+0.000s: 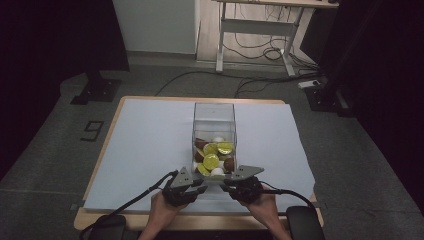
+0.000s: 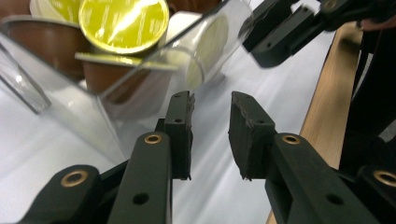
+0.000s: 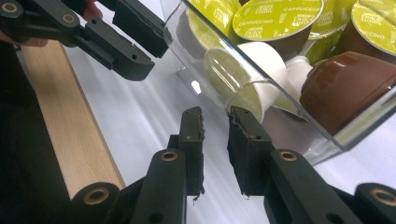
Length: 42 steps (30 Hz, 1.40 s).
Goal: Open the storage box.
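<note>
Seemingly at the outset or the very end of the job, both tools rest empty at the near end of a clear plastic box (image 1: 214, 117) on the blue-covered table (image 1: 145, 145); the left gripper (image 2: 211, 122) and right gripper (image 3: 215, 130) each show a narrow, empty gap between the jaws; inside lie coffee capsules (image 1: 211, 161), roughly four green-lidded, three brown, two white; none sits outside the box.

"CAPPUCCINO" on green capsule lid (image 3: 278, 17).
</note>
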Motion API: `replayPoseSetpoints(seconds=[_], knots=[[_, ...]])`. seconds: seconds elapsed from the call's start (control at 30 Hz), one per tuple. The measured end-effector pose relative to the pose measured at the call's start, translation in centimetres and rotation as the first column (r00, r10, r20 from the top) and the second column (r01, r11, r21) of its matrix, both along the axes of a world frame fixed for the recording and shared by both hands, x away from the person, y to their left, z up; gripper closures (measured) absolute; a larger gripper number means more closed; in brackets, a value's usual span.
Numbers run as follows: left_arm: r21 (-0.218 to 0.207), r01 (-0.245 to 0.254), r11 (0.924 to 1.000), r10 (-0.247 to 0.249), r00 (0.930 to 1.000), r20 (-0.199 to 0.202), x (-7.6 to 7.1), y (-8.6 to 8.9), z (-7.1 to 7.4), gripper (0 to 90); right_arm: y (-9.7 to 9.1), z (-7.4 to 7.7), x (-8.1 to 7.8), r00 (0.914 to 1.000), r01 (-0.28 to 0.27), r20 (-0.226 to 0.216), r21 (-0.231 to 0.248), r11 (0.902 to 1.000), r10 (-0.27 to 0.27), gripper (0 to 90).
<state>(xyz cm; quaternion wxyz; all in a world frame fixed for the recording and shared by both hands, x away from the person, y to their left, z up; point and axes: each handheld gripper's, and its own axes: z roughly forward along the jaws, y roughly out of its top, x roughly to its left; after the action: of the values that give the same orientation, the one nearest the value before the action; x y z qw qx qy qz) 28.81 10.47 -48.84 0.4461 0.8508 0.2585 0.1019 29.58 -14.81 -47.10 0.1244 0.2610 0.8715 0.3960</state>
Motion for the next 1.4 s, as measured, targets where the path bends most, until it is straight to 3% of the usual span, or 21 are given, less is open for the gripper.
replayPoseSetpoints(seconds=[0.3,0.6,0.83,1.17,1.4], knots=[[0.013,-0.003,0.9999,0.004,1.0000,-0.008,0.2,0.7,0.0,67.9,-0.9,0.1,0.1,0.9999,-0.004,-0.013,-0.004,1.0000,0.004,73.1],[0.017,-0.003,0.9999,0.004,0.9993,-0.038,0.6,2.1,0.4,68.3,-2.2,0.2,0.3,0.9992,-0.009,-0.039,-0.010,0.9999,0.008,71.8],[0.044,-0.007,0.9990,0.010,0.9980,-0.063,0.9,3.3,0.4,68.3,-3.1,0.4,0.6,0.9984,0.001,-0.056,-0.015,0.9999,-0.002,71.3],[0.065,-0.047,0.9968,0.050,0.9973,-0.053,1.5,4.6,0.4,66.2,-4.7,0.6,1.2,0.9965,0.048,-0.067,-0.009,0.9988,-0.049,69.8],[0.071,-0.103,0.9922,0.105,0.9938,-0.035,2.0,5.7,0.5,62.7,-5.8,0.5,1.7,0.9941,0.089,-0.062,0.002,0.9960,-0.089,65.9]])
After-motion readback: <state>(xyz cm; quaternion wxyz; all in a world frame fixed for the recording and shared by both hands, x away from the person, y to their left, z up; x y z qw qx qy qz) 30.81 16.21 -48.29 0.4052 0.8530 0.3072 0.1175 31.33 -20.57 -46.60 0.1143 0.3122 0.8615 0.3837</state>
